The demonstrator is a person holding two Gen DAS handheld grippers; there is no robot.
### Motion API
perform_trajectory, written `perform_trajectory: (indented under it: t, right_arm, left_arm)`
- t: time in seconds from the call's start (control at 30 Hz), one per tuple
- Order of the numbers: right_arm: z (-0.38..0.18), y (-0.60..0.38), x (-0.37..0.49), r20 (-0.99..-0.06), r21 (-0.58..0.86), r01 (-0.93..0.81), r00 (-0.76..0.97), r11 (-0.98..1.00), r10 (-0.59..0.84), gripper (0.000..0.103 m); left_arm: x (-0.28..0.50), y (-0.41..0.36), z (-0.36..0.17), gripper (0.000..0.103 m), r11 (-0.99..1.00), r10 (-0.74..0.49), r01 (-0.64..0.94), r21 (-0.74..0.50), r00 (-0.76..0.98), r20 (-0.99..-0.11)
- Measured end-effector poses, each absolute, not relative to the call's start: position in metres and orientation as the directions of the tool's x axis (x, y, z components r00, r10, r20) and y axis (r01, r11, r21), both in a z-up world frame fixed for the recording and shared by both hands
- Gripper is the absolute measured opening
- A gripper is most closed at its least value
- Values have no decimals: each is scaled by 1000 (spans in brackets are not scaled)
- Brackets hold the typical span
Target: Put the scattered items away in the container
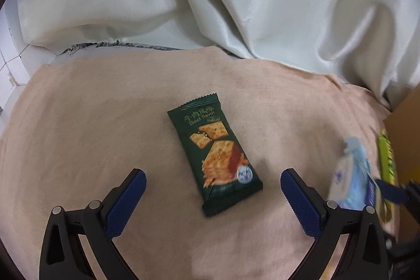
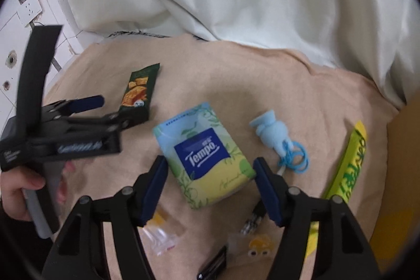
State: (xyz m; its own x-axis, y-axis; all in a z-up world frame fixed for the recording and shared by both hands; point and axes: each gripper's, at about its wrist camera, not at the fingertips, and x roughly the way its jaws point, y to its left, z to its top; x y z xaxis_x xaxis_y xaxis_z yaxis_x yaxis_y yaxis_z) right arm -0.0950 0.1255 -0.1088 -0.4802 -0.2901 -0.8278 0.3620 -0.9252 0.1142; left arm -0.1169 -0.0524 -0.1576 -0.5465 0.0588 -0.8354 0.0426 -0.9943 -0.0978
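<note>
Left gripper (image 1: 213,181) pointing steeply downward, jaws standing wide apart with nothing pressed between the pads, right gripper (image 2: 210,183) angling down likewise, jaws spread and gripping nothing, a hand (image 2: 19,190) grasping the left gripper's handle.

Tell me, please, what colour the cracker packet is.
Dark green cracker packet with orange crackers printed on it; clearest in the left wrist view.

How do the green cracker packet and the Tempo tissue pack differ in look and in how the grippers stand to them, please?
The cracker packet is dark green, narrow and flat; the tissue pack is pale green and yellow, wider and thicker. The packet lies ahead of the open left gripper; the tissue pack sits between the right gripper's pads, apparently not yet pressed. Both lie on the beige cloth.
</note>
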Motion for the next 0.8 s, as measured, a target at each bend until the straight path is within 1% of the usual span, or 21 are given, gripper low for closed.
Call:
perform_trajectory:
  t: [0.07,0.2,0.23,0.3,0.37,0.43,0.47,0.53,0.63,0.73,0.8]
  right_arm:
    - [-110,128,-93,-838,93,341,-481,-935,-259,71]
    - [-110,131,-93,-838,100,335,-479,-937,-261,71]
    - [-110,132,-92,-838,95,337,-480,-937,-258,71]
    - [-109,131,-93,-837,94,339,-482,-936,-259,71]
    - [-109,130,-92,-836,87,343,-485,-935,-256,71]
    - [-111,128,-92,-836,93,353,-480,-931,-266,71]
    - [-112,128,-92,-836,93,357,-478,-930,-267,71]
    - [-114,126,-92,-837,94,368,-474,-925,-274,71]
    - [-113,124,-90,-834,98,375,-475,-922,-282,71]
    - [-111,124,-91,-828,104,377,-480,-920,-290,71]
    - [-110,124,-92,-825,108,377,-481,-920,-295,70]
  left_arm:
    - [-122,-49,-162,103,-995,11,75,-61,-538,-843]
    - [-124,-51,-164,102,-990,-56,137,-21,-532,-845]
    - [-124,-51,-164,100,-991,-61,131,-12,-535,-842]
    - [-122,-50,-162,87,-994,-61,109,0,-548,-834]
    - [-121,-47,-157,64,-997,-34,74,-9,-558,-829]
    - [-119,-46,-155,52,-999,-12,50,-20,-561,-828]
    - [-118,-47,-154,49,-999,1,44,-31,-561,-828]
    - [-115,-51,-151,48,-997,36,31,-65,-563,-826]
    - [-109,-64,-147,47,-983,132,32,-180,-561,-817]
    - [-104,-72,-143,43,-985,118,38,-170,-574,-811]
    - [-99,-76,-138,43,-982,135,32,-188,-581,-803]
